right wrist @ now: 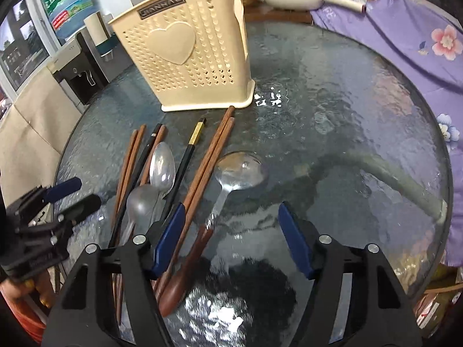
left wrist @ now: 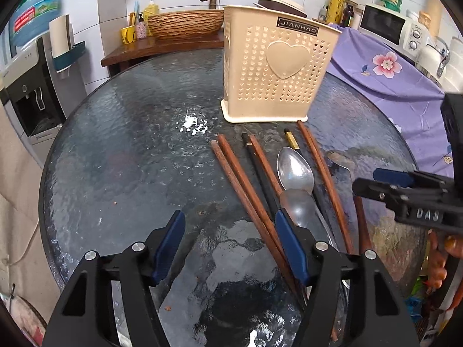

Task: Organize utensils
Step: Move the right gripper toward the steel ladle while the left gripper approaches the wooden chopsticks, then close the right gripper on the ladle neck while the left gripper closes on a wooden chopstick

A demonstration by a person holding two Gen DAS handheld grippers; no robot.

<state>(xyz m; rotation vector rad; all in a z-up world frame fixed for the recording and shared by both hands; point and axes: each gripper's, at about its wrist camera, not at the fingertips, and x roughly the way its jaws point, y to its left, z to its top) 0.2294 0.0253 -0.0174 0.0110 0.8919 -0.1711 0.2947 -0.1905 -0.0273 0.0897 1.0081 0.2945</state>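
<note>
A beige perforated utensil holder (left wrist: 275,66) with a heart on its side stands upright on the round glass table (left wrist: 130,150); it also shows in the right wrist view (right wrist: 191,55). In front of it lie several brown chopsticks (left wrist: 243,185), black chopsticks (right wrist: 185,162), two metal spoons (left wrist: 293,170) and a ladle with a wooden handle (right wrist: 231,173). My left gripper (left wrist: 230,245) is open and empty, low over the table left of the utensils. My right gripper (right wrist: 231,240) is open and empty, low over the ladle handle. Each gripper shows at the edge of the other's view.
A purple flowered cloth (left wrist: 385,72) covers the area right of the table. A wooden shelf with a woven basket (left wrist: 185,24) stands behind. A water dispenser (left wrist: 31,86) is at the left. A microwave (left wrist: 396,29) sits at the back right.
</note>
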